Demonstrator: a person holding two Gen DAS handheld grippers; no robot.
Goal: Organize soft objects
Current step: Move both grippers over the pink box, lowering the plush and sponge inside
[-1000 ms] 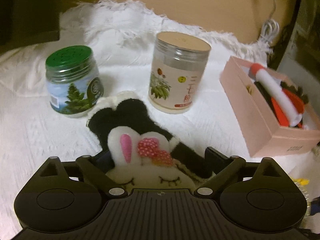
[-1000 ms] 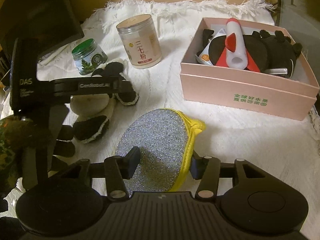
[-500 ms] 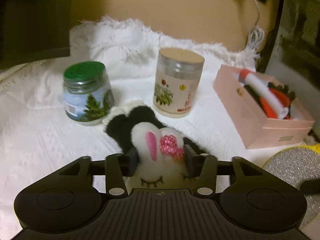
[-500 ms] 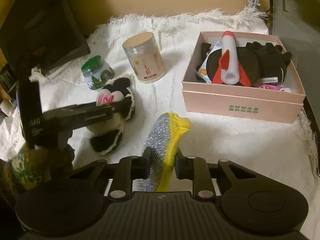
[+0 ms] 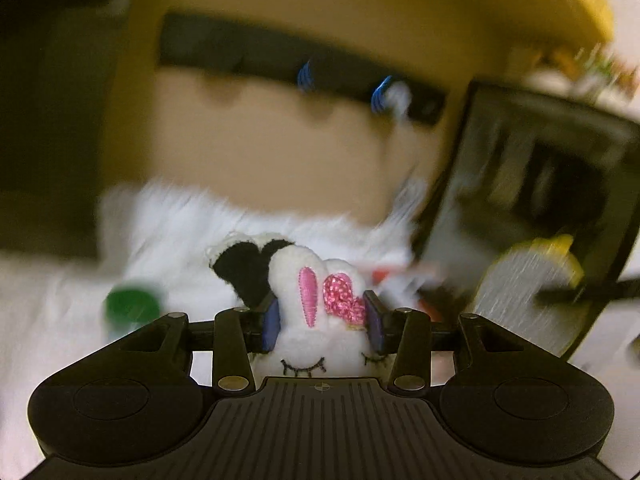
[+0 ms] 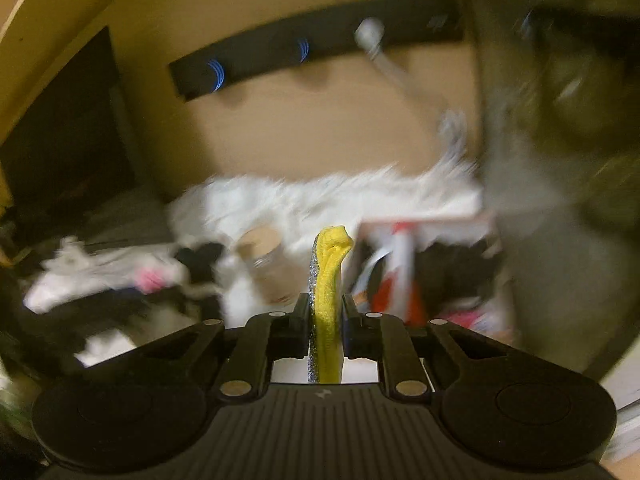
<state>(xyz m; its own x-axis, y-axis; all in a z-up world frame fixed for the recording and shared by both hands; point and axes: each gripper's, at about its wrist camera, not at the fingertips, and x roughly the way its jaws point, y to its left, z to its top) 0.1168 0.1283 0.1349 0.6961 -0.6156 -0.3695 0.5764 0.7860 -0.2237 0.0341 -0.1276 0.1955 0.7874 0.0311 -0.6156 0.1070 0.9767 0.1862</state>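
Note:
My left gripper (image 5: 319, 316) is shut on a white and black plush bunny slipper (image 5: 316, 292) with a pink ear and a red dotted heart, held above the white fluffy cloth (image 5: 192, 220). My right gripper (image 6: 325, 316) is shut on a silver and yellow scrub sponge (image 6: 329, 280), held edge-on and upright. The sponge also shows in the left wrist view (image 5: 524, 292) at the right. The bunny slipper shows blurred in the right wrist view (image 6: 104, 280) at the left. The pink box (image 6: 424, 224) with soft items lies just beyond the sponge.
Both views are motion-blurred. A tan-lidded jar (image 6: 268, 264) stands left of the box. A green-lidded jar (image 5: 132, 308) is at the lower left. A black power strip (image 5: 300, 68) runs along the tan wall. A dark framed panel (image 5: 540, 200) stands at the right.
Both grippers have lifted and tilted up, so the wall and power strip fill the views. The bunny slipper and the sponge rose off the cloth with them. The sponge now stands edge-on.

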